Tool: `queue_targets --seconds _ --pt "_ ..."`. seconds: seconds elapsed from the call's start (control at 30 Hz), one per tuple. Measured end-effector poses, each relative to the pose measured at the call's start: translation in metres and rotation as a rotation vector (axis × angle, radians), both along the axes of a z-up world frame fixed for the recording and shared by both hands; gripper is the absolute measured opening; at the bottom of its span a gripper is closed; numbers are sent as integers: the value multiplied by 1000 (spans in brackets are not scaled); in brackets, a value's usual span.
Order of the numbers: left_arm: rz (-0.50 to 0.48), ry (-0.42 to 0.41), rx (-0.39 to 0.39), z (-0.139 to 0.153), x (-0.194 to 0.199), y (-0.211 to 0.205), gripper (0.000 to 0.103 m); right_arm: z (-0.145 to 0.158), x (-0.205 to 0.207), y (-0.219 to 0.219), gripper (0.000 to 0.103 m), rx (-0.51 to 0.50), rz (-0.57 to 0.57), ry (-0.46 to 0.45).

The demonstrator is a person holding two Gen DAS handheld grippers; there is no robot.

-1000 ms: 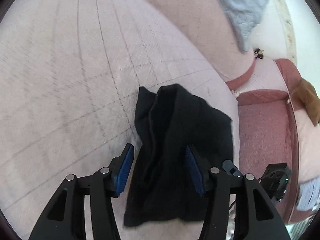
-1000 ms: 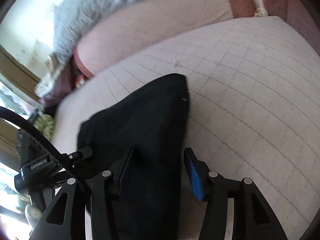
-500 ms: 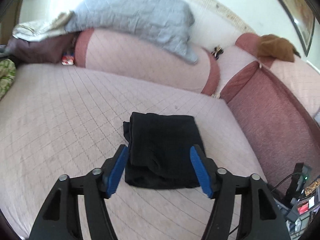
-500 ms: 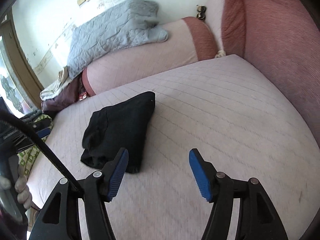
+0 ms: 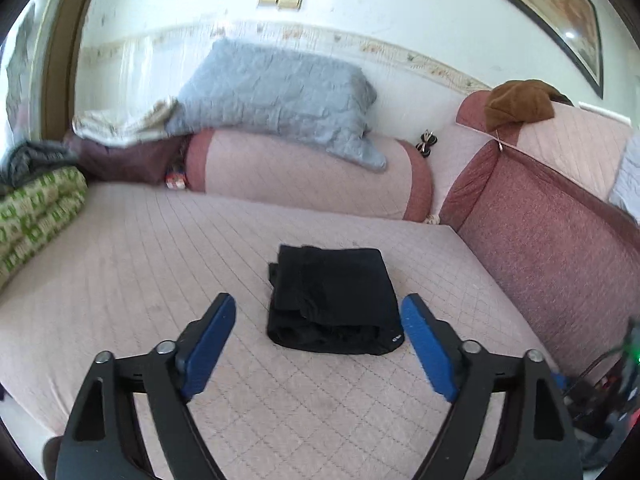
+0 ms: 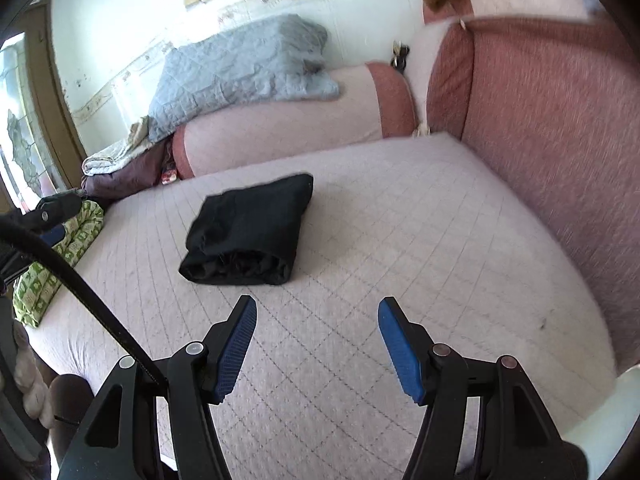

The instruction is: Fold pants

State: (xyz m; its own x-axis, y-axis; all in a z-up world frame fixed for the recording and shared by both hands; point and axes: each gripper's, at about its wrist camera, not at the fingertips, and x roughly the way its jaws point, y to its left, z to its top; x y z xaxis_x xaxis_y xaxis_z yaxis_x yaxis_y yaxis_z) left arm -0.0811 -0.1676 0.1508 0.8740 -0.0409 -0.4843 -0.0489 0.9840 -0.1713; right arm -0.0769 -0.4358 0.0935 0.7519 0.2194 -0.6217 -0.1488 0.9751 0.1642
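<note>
Lying folded on the pink quilted bed, the black pants sit just ahead of the left tongs, whose jaws are opening with nothing gripped, and ahead-left of the right tongs, wide and empty.

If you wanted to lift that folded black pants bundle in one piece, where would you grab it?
Probably at the thick rolled edge of the black pants nearest the camera, coming from the front. There the layers stack into one fat fold, so fingers could pinch them all together. The far edge looks thinner and looser.
</note>
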Motion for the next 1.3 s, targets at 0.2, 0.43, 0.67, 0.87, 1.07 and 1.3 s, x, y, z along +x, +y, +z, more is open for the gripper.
queue_targets --seconds 0.2,0.43,0.67,0.87,1.07,1.3 --pt "121 -105 99 13 -39 4 100 30 -30 20 89 -84 -27 -176" --pt "229 -159 145 19 -63 29 103 16 -5 33 101 -71 -13 -171" --pt "190 -65 167 -7 -31 26 103 -31 45 23 101 -113 -26 -36" --pt "119 -54 276 -31 12 -1 103 -60 60 0 101 -73 -103 41" --pt "73 -15 343 -62 50 -23 103 -62 61 2 101 -109 -105 13" --pt "64 114 274 -102 63 -10 103 -72 77 3 101 -64 -136 56"
